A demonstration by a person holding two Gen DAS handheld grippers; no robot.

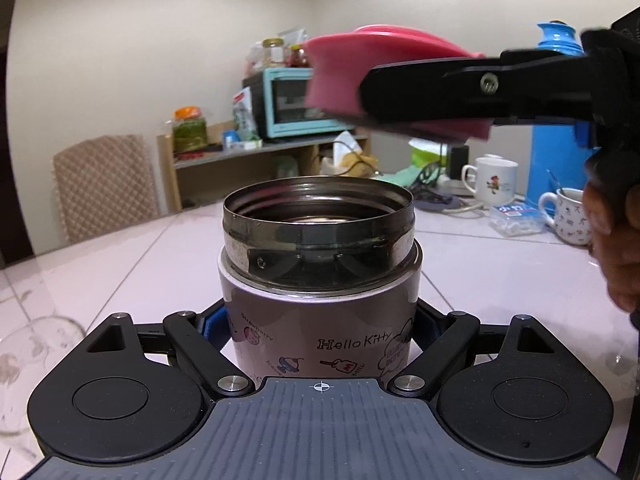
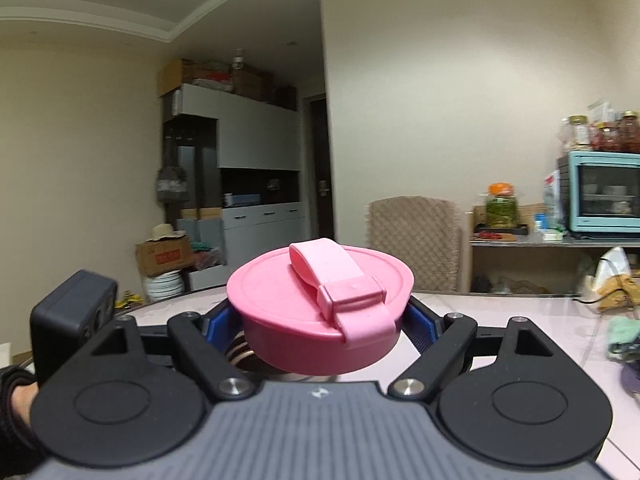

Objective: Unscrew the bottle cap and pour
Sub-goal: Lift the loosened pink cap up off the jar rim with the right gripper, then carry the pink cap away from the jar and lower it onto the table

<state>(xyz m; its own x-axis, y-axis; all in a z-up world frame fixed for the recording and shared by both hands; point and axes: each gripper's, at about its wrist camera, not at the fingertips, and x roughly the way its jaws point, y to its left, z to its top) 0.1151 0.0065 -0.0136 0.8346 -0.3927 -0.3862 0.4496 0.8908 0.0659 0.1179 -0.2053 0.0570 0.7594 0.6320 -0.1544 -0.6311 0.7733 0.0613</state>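
Cap [image 2: 320, 312] pinched in right gripper [image 2: 320, 320] hangs above open, upright bottle [image 1: 320, 264], itself clamped by left gripper [image 1: 320, 332].

in the left wrist view the flask [image 1: 320, 280] stands at frame centre on the table [image 1: 120, 264], between the left gripper [image 1: 320, 332] fingers. the cap [image 1: 340, 76] hangs at upper right above it, in the right gripper [image 1: 400, 92]. behind, a shelf [image 1: 248, 152] carries an oven [image 1: 296, 104]; two mugs [image 1: 494, 182] sit at right.
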